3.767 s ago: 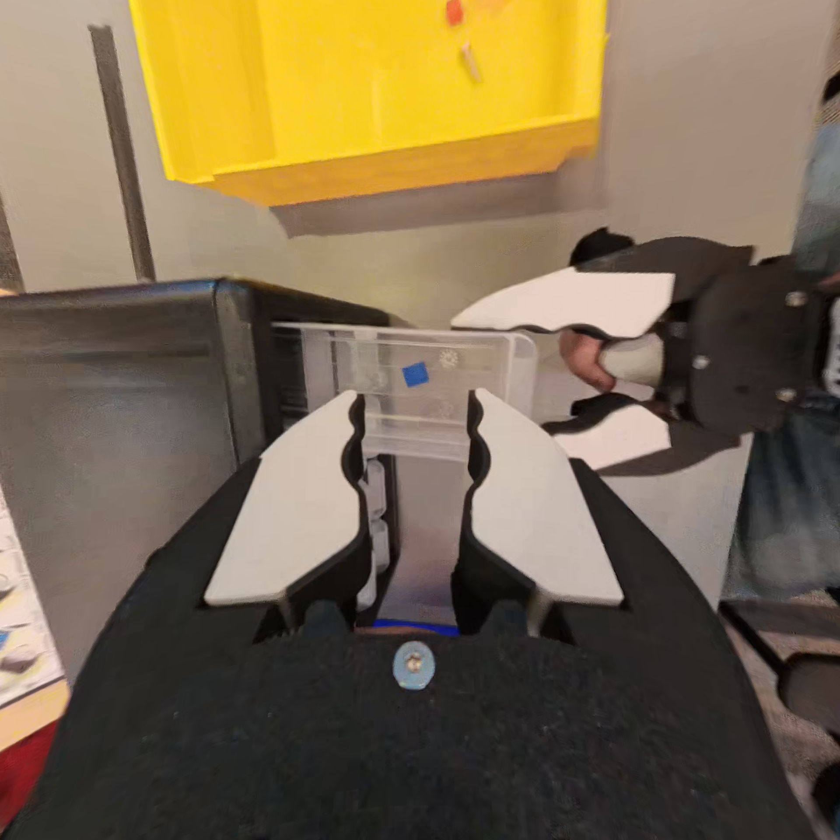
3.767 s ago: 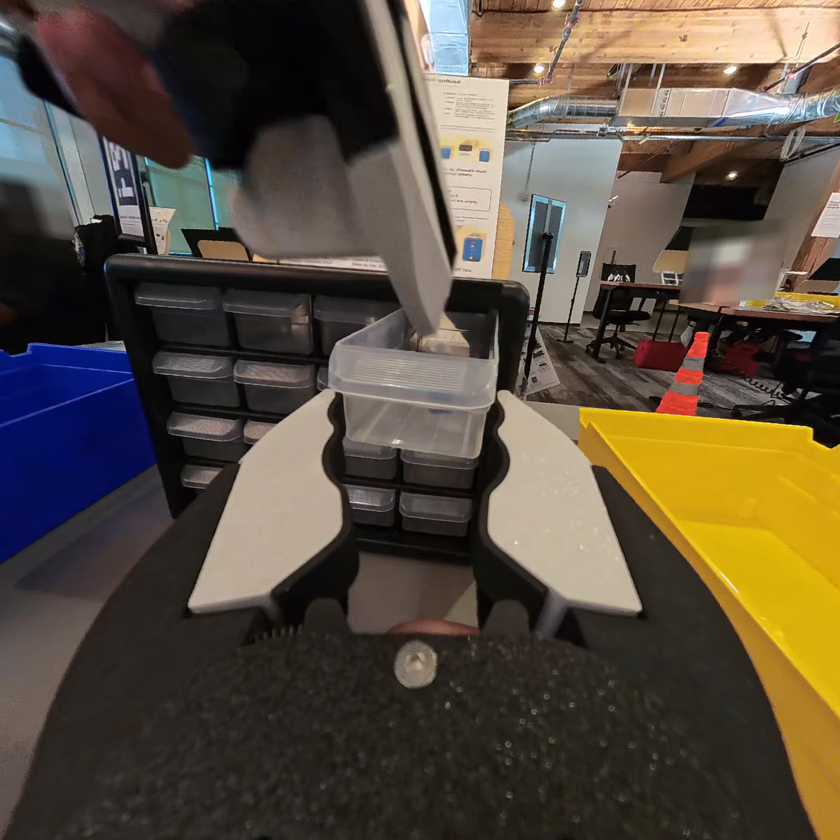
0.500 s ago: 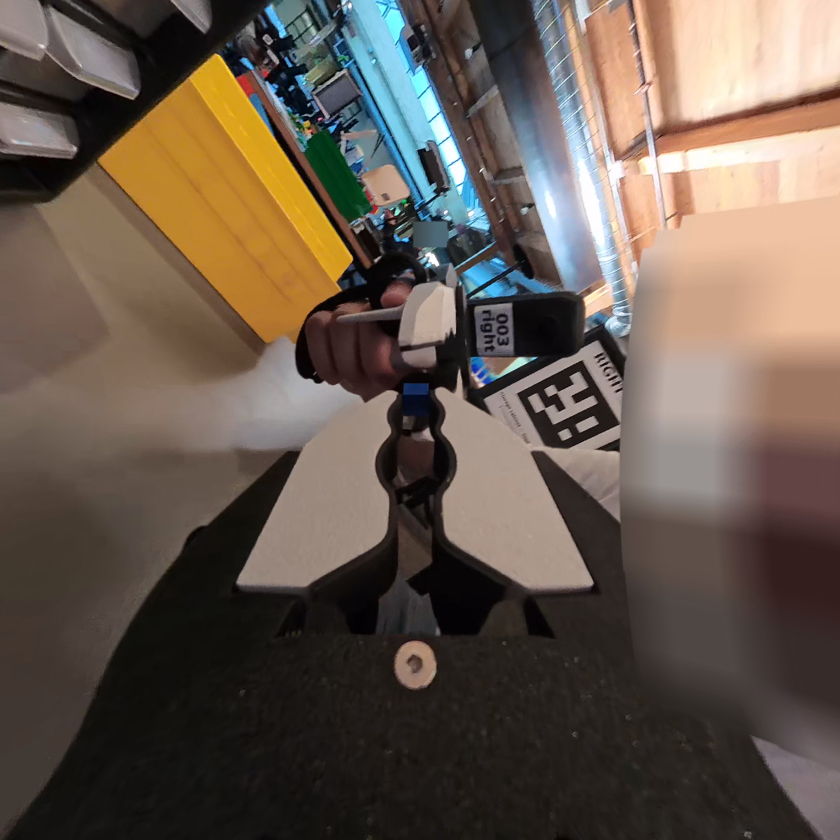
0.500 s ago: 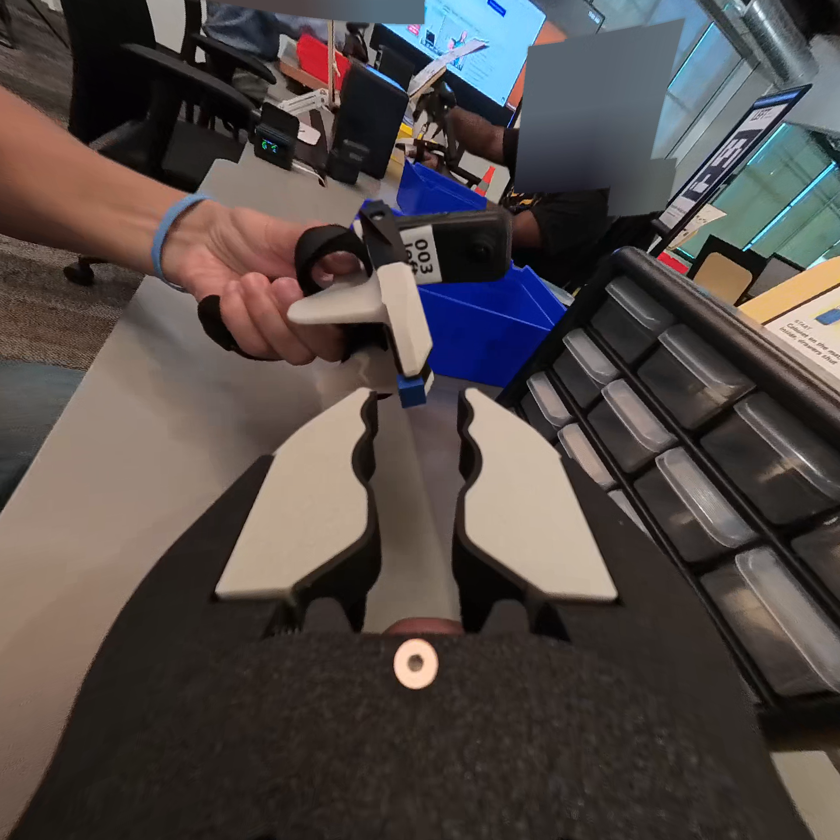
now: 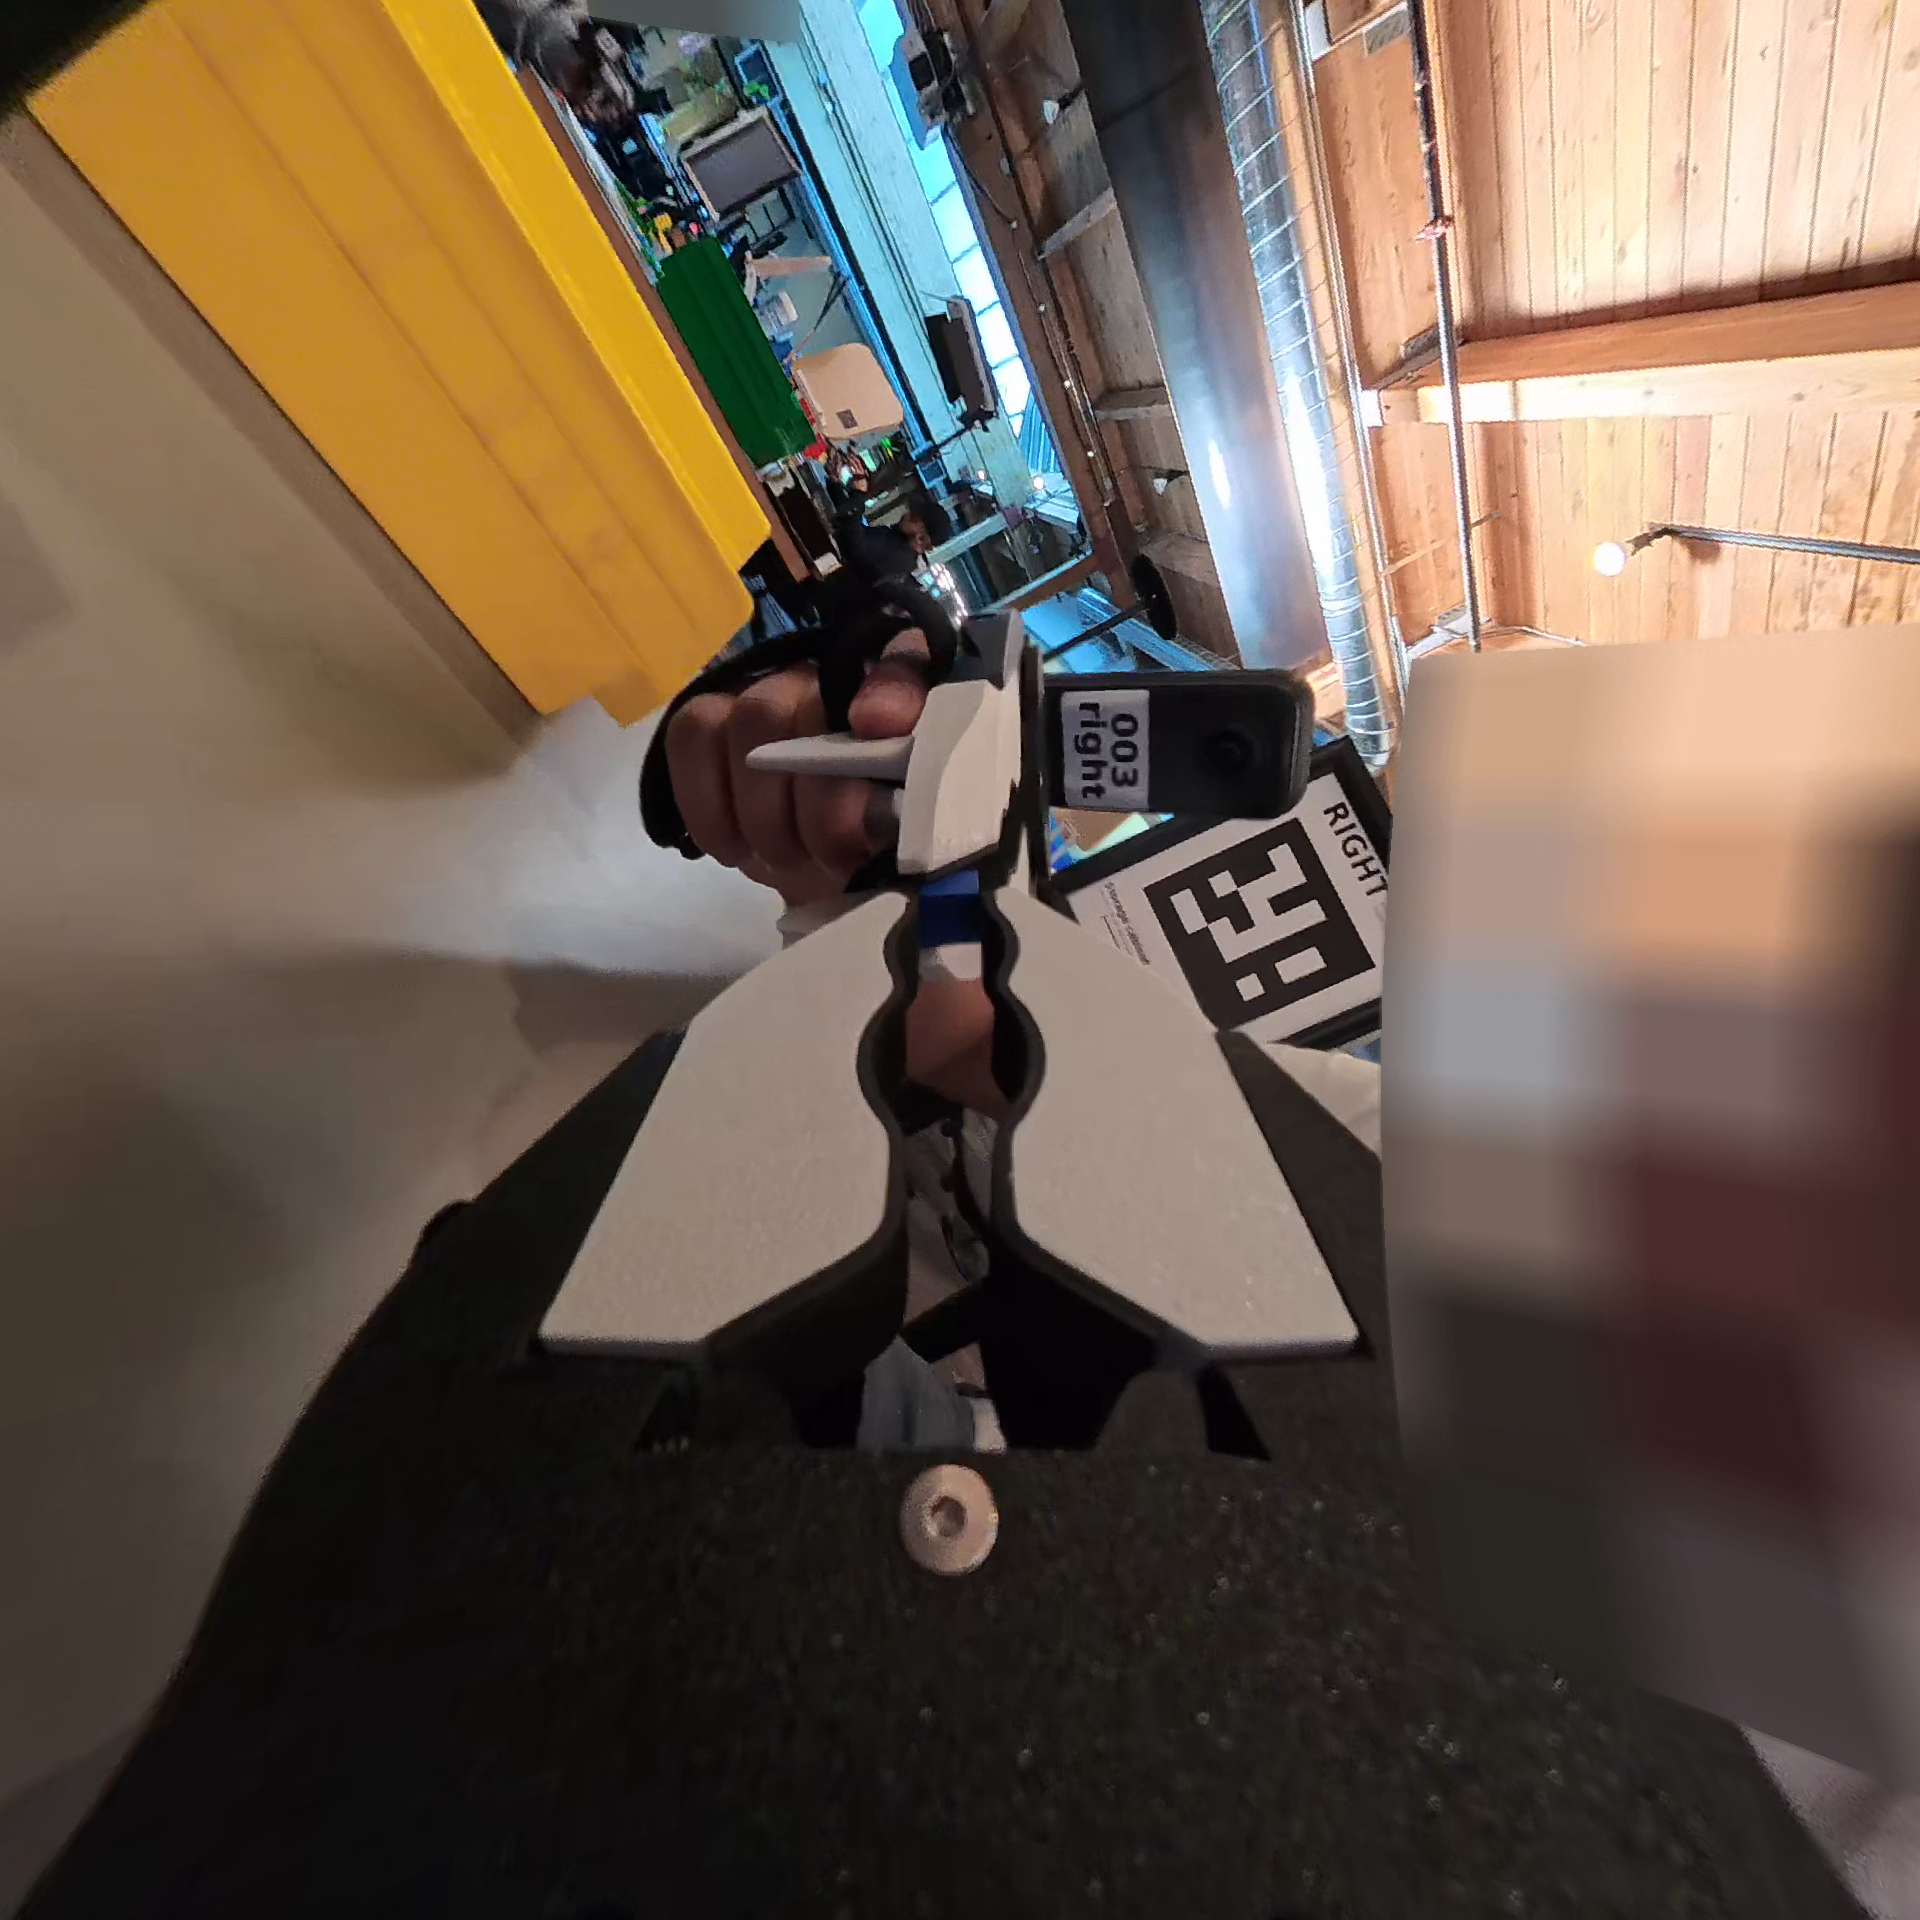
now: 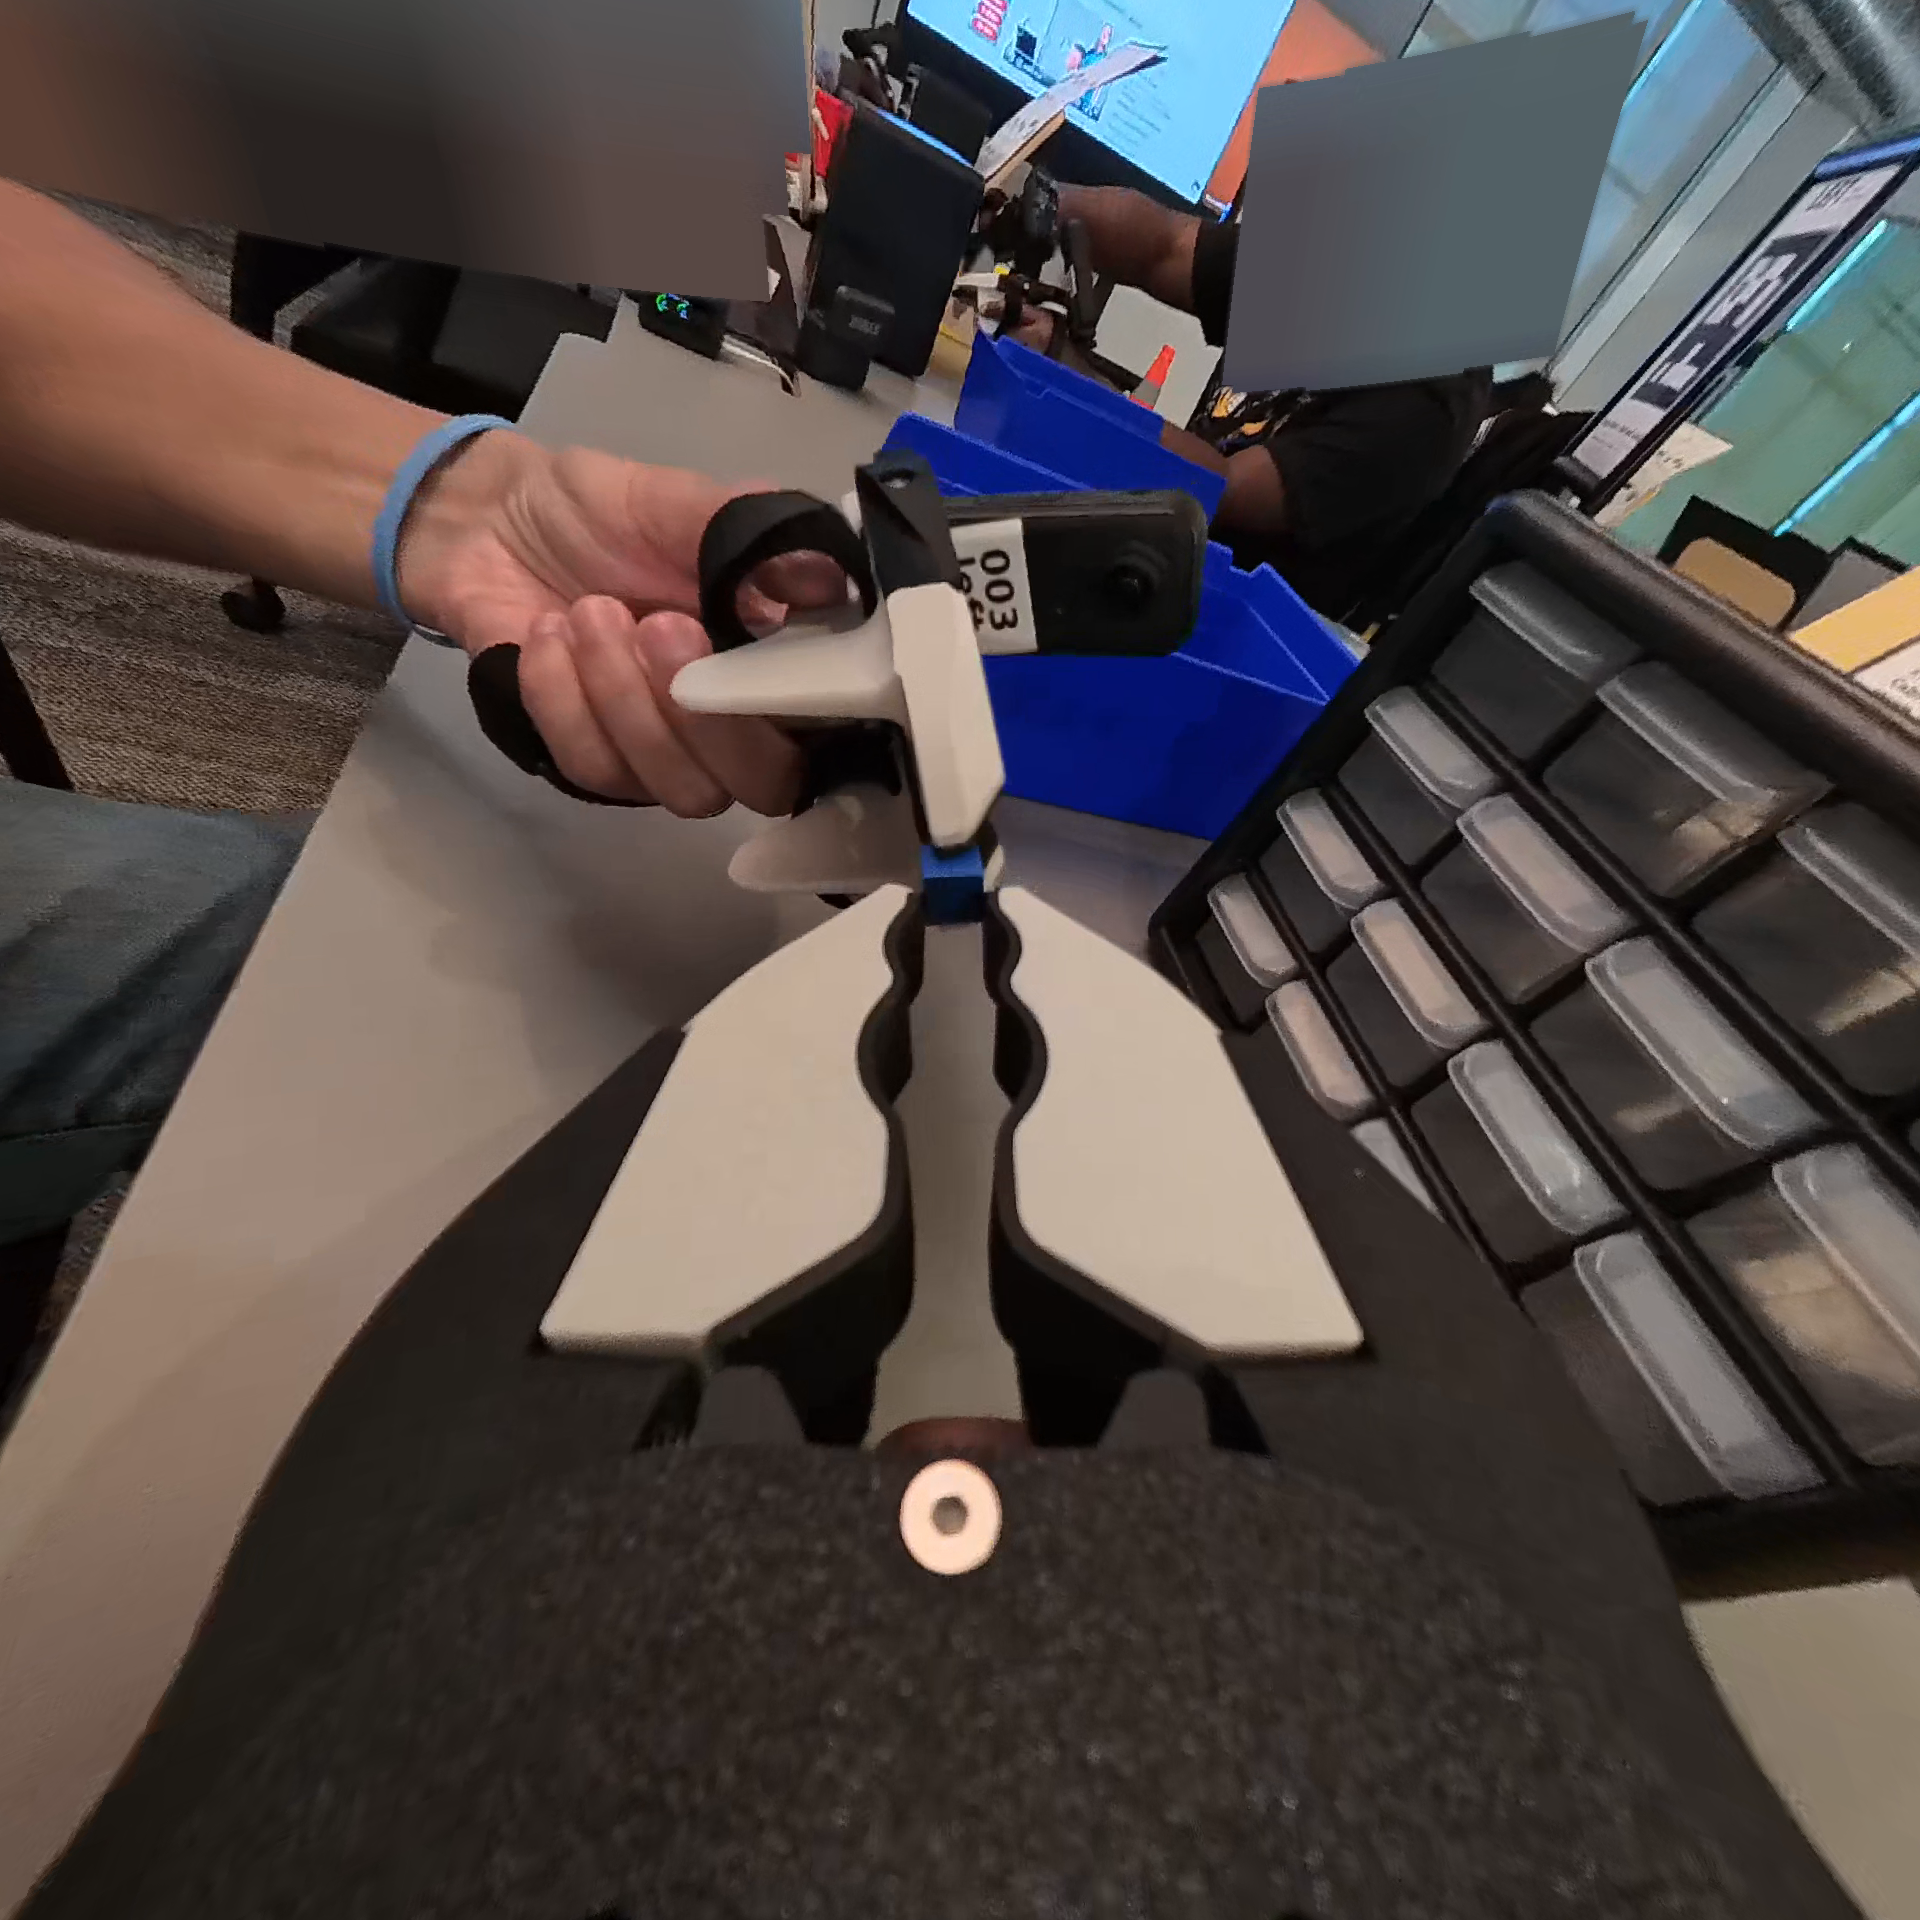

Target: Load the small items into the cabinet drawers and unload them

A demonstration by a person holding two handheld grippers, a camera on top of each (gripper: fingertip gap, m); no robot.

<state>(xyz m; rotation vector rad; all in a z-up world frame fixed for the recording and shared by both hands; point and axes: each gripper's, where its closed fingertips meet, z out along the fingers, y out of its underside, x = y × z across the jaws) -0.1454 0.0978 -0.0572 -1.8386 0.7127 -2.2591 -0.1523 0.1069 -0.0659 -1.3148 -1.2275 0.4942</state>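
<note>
**A:** Left tongs (image 5: 951,912) first: you are pinching a small blue plastic block (image 5: 951,925) between their white tips, well above the pale grey tabletop (image 6: 395,1039).

**B:** And your right tongs (image 6: 951,906) are meeting them nose to nose. Their tips are pressing on the two sides of that same small blue plastic block, so both pairs are gripping it at once.

**A:** Your left hand (image 6: 582,665), with a light blue wristband (image 6: 416,520) on the wrist, is wrapping the left handle; your right hand (image 5: 769,769) is doing the same on the other.

**B:** You are holding the block in the air just beside the black cabinet with clear plastic drawers (image 6: 1558,935), off to the right of your right tongs. Every drawer I can see is sitting pushed in.

**A:** Behind your left hand a blue plastic bin (image 6: 1122,707) is resting on the table. From the left camera, a yellow plastic bin (image 5: 416,343) is showing beyond your right hand.
</note>
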